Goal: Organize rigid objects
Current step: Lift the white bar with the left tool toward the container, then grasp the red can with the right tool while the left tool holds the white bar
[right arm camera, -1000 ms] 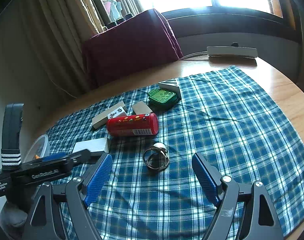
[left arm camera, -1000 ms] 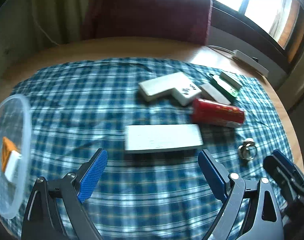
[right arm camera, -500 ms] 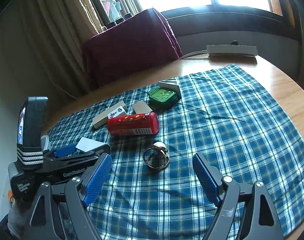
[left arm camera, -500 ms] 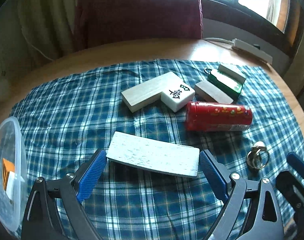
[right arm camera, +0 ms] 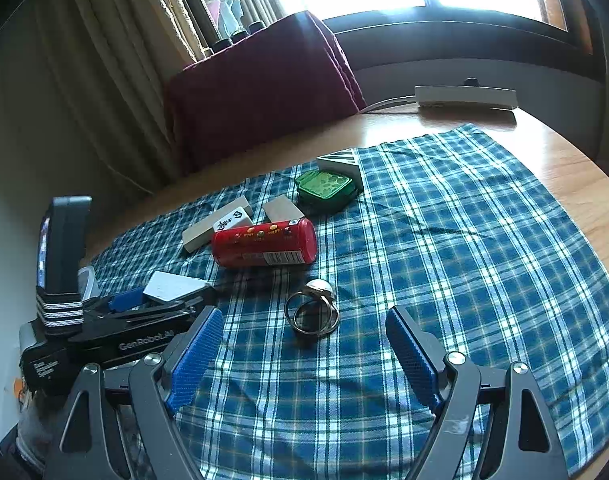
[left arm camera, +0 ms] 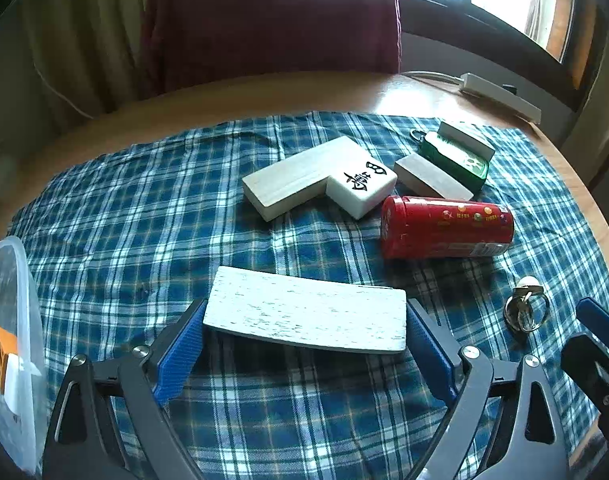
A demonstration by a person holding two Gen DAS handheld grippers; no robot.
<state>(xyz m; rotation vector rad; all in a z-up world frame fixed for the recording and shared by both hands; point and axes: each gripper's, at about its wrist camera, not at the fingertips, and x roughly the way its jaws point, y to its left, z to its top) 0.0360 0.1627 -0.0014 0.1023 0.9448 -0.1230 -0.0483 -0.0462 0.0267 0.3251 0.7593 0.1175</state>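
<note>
Left wrist view shows the left tongs (left arm camera: pixel 304 340) closed on a flat white board (left arm camera: pixel 306 314), one blue pad touching each short end, the board held level just above the plaid cloth (left arm camera: pixel 124 220). Beyond it on the cloth lie a long pale block (left arm camera: pixel 292 178) with a mahjong tile (left arm camera: pixel 362 188) touching its right end, a second pale block (left arm camera: pixel 432 178), a green case (left arm camera: pixel 456 156) and a red can (left arm camera: pixel 444 226) on its side. A ring (left arm camera: pixel 526 312) sits near the right edge, well apart from the board. A clear tub (left arm camera: pixel 8 340) stands at the far left, holding something orange and white. Right wrist view shows the right tongs (right arm camera: pixel 304 352) spread wide and empty above the cloth, with the ring (right arm camera: pixel 312 312) just ahead, between the two pads but touched by neither. To their left the other tongs grip the board (right arm camera: pixel 172 286), only a corner of it visible. The can (right arm camera: pixel 264 242) lies behind the ring, the tile, blocks and green case (right arm camera: pixel 324 188) farther back. The round wooden worktop (right arm camera: pixel 564 160) shows past the cloth, a white power strip (right arm camera: pixel 464 96) near the window.
</note>
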